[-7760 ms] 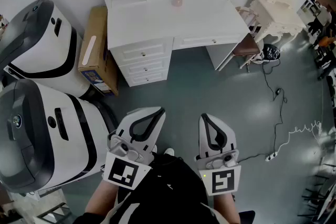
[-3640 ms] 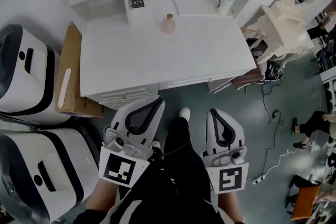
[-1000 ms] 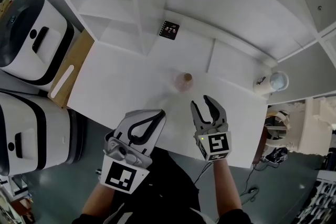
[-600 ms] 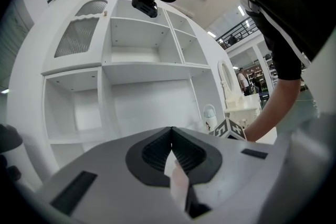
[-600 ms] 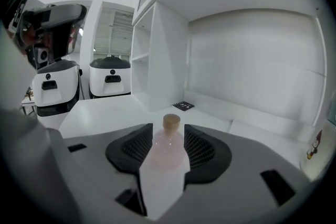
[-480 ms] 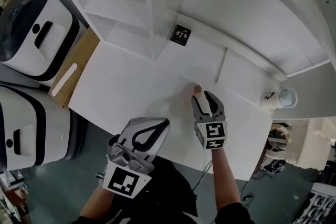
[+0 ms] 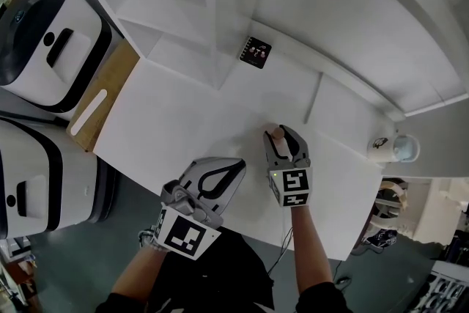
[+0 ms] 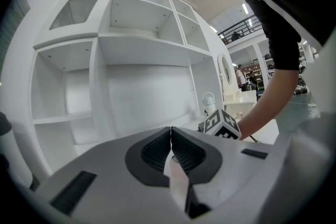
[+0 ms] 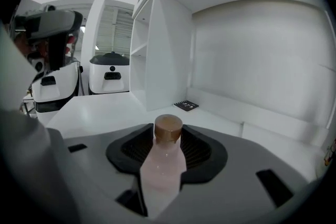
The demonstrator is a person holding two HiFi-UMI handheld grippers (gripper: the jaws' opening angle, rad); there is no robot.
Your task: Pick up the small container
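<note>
The small container is a pale pink bottle (image 7: 277, 134) with a brown cap, upright on the white desk (image 7: 168, 121). In the right gripper view the bottle (image 9: 164, 162) stands between the jaws, and the ribbed pads flank its neck with gaps either side. My right gripper (image 7: 282, 132) reaches over the desk around the bottle, and its jaws are closing from wide. My left gripper (image 7: 233, 166) hangs at the desk's near edge, shut and empty; its jaws meet (image 8: 171, 131) in its own view.
A small black card (image 7: 255, 53) lies at the back of the desk under the white shelving. A white cup (image 7: 381, 145) stands at the far right. White machines (image 7: 44, 26) and a cardboard box (image 7: 102, 95) stand left of the desk.
My right gripper has moved forward over the desk until the bottle stands between its jaws. The left gripper has drifted slightly right, staying shut.
</note>
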